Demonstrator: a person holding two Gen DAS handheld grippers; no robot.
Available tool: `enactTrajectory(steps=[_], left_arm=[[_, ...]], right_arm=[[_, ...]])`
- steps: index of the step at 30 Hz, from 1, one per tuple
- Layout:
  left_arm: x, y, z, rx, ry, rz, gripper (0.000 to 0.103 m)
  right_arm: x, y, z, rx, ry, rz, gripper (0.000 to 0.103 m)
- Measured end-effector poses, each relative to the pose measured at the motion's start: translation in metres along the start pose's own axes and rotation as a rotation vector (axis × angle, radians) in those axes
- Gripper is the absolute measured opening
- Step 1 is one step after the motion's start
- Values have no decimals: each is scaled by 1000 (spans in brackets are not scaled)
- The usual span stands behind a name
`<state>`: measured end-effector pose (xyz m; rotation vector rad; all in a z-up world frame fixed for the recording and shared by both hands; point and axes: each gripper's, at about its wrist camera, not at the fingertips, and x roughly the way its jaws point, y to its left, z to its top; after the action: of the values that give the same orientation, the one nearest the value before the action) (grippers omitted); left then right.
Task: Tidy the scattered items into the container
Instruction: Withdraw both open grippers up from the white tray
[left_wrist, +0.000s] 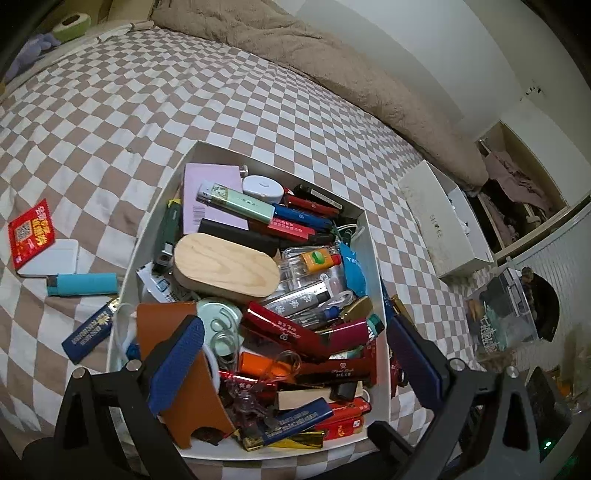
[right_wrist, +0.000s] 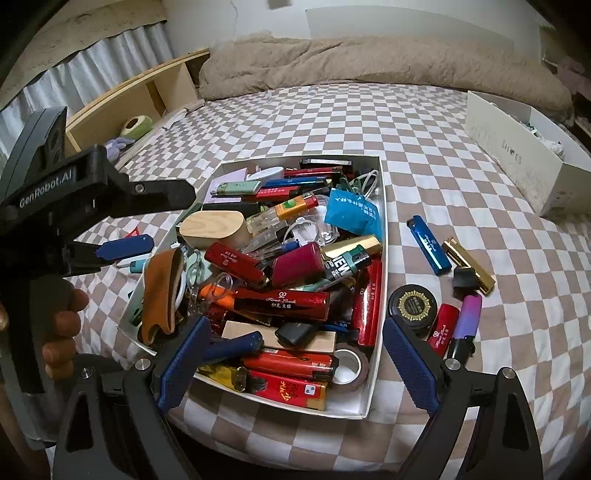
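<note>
Checked bedding covers the bed (right_wrist: 295, 122), and a white box (right_wrist: 382, 236) heaped with lighters and small oddments sits in the middle of it; every place below is given from that box

Left of the box, loose on the bed, lie a red packet (left_wrist: 31, 232), a white case (left_wrist: 51, 258), a cyan lighter (left_wrist: 83, 284) and, touching the box's left wall, a navy lighter (left_wrist: 88, 330). Over the box's near left corner hangs the left gripper (left_wrist: 291, 373), fingers (left_wrist: 177, 363) spread wide and pinching nothing; a brown leather piece (left_wrist: 173, 332) stands on edge in that corner, just behind the left finger

Right of the box more things wait: a blue lighter (right_wrist: 428, 245), a gold lighter (right_wrist: 469, 266), a black tin (right_wrist: 413, 308), a red lighter (right_wrist: 443, 328) and a purple one (right_wrist: 465, 325). The right gripper (right_wrist: 295, 365) hovers at the box's near edge, fingers parted with nothing between them

By my reckoning the job is mostly done: the box is piled high, yet about nine pieces on both sides are not yet in
</note>
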<state>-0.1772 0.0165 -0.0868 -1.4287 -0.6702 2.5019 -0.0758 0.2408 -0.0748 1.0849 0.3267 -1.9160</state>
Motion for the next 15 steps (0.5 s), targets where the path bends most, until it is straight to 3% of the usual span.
enactTrajectory(steps=[15], left_arm=[[-27, 7, -6, 66, -75, 73, 100]], right_arm=[[-16, 5, 3, 6, -34, -16, 94]])
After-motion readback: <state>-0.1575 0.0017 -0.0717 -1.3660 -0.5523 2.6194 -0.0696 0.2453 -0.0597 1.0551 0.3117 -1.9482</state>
